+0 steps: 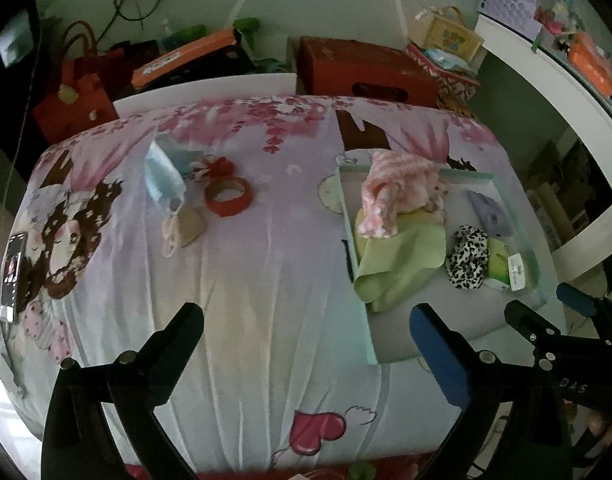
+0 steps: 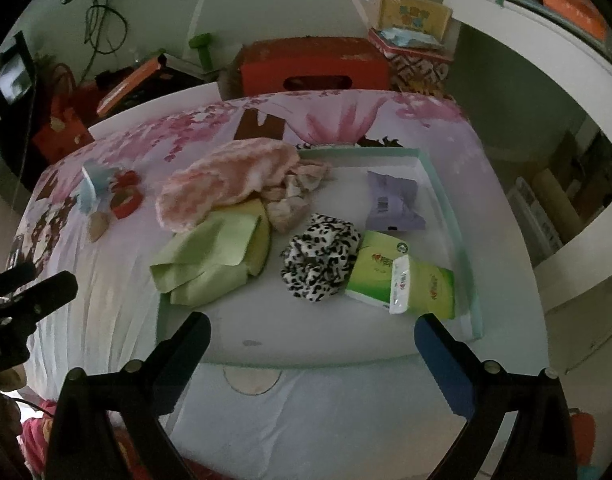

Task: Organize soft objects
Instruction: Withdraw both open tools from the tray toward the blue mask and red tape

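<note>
A shallow pale-green tray (image 1: pixel 356 300) (image 2: pixel 472 280) lies on the flowered bedspread (image 1: pixel 266 280). In it are a pink-and-white cloth (image 1: pixel 398 188) (image 2: pixel 226 184), a green cloth (image 1: pixel 398 260) (image 2: pixel 210 260) hanging over its left rim, a leopard-print scrunchie (image 1: pixel 468 258) (image 2: pixel 318 260), a purple packet (image 2: pixel 392 202) and a green tissue pack (image 2: pixel 402 280). Left of the tray lie a blue face mask (image 1: pixel 162 176), a beige mask (image 1: pixel 186 226), a red tape roll (image 1: pixel 228 198) and a red-and-white scrunchie (image 1: pixel 210 166). My left gripper (image 1: pixel 306 316) hangs open over bare bedspread. My right gripper (image 2: pixel 312 324) stands open over the tray's near end, holding nothing.
A dark phone-like object (image 1: pixel 12 272) rests at the bed's left edge. Beyond the far edge stand a red box (image 1: pixel 366 72), red bags (image 1: pixel 74 92) and an orange-lidded box (image 1: pixel 186 56). A white curved table rim (image 1: pixel 566 100) runs along the right side.
</note>
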A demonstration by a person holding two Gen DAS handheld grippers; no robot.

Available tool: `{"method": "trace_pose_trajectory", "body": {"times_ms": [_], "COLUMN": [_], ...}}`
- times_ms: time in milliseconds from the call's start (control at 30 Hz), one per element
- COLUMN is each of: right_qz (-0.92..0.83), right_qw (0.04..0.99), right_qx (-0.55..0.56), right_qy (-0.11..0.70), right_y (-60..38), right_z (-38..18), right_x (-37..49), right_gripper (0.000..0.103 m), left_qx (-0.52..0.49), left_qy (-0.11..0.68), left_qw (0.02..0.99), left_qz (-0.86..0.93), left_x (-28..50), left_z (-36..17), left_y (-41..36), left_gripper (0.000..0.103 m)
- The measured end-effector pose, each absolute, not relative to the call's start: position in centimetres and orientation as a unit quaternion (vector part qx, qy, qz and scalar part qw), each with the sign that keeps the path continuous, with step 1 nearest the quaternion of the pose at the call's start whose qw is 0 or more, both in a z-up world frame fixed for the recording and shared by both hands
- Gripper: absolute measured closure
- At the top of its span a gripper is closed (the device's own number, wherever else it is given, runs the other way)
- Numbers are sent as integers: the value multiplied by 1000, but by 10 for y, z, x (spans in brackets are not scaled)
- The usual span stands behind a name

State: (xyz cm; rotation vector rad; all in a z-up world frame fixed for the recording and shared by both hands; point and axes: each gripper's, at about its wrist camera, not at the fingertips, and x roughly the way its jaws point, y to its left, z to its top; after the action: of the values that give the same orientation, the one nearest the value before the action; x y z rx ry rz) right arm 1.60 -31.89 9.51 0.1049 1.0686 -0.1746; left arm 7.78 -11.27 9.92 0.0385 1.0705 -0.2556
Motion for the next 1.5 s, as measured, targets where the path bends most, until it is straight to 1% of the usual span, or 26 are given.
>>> {"method": "trace_pose_trajectory", "body": {"times_ms": [367, 867, 1200, 1500], "right_qz": [-61, -16, 21, 43], "right_qw": [862, 866, 865, 856], "right_qx": [27, 7, -11, -25], "right_qy": [502, 500, 501, 515], "right_y": [-275, -208, -160, -129], "right_z": [106, 107, 102, 79], "right_x": [10, 36, 65, 101], "right_gripper": [0, 0, 0, 0], "left_qx": [-19, -61, -77, -92], "left_qy": [501, 499, 502, 492], "left_qw": [860, 863, 861, 865], "left_qz": [-96, -39, -23, -27], "left_x": [65, 73, 90, 125], "left_z": [103, 95, 83, 69], "left_y": [-59, 26, 61, 76], "left_gripper": [1, 1, 1, 1]}}
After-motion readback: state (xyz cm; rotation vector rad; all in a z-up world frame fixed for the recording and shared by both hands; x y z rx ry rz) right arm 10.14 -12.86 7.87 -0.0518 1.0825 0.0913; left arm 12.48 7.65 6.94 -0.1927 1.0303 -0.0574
